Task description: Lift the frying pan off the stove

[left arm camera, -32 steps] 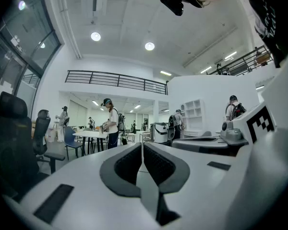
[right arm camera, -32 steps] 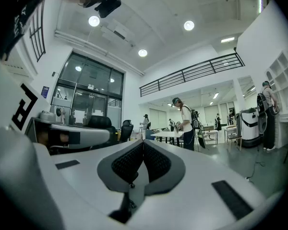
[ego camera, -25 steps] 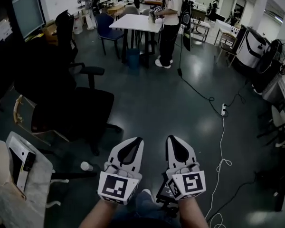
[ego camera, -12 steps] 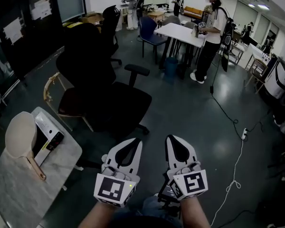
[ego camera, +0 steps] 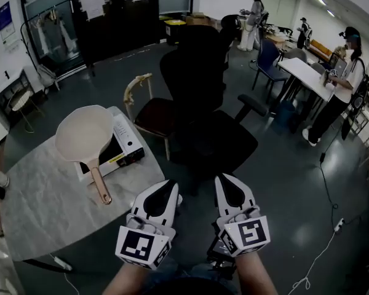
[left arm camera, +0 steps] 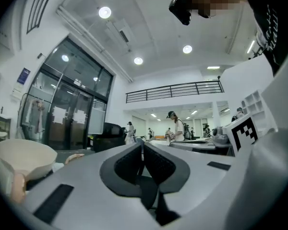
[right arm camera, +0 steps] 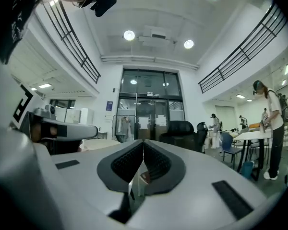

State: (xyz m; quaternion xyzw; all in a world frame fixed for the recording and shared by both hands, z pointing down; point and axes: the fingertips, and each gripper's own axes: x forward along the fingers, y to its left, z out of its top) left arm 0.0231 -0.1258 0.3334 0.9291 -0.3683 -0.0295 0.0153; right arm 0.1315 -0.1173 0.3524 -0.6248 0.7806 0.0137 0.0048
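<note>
A cream frying pan (ego camera: 83, 137) with a brownish handle (ego camera: 100, 186) sits on a white and black portable stove (ego camera: 126, 145), on a grey marble table (ego camera: 49, 214) at the left of the head view. My left gripper (ego camera: 172, 184) and right gripper (ego camera: 224, 180) are held side by side, low in the middle, to the right of the table and apart from the pan. Both are shut and empty. In the left gripper view the pan's rim (left arm camera: 24, 155) shows at the far left, past the closed jaws of the left gripper (left arm camera: 143, 145). The right gripper (right arm camera: 143, 143) points into the room.
A black office chair (ego camera: 203, 103) stands just beyond the grippers, with a wooden chair (ego camera: 141, 97) beside the table. Farther right are a white table (ego camera: 307, 75), a blue chair (ego camera: 267, 57) and a standing person (ego camera: 347, 72). A cable (ego camera: 323, 254) runs over the dark floor.
The head view has swung left, bringing the table, stove and pan from the left edge towards the middle. Both grippers stay shut, side by side, in the same place in the picture.
</note>
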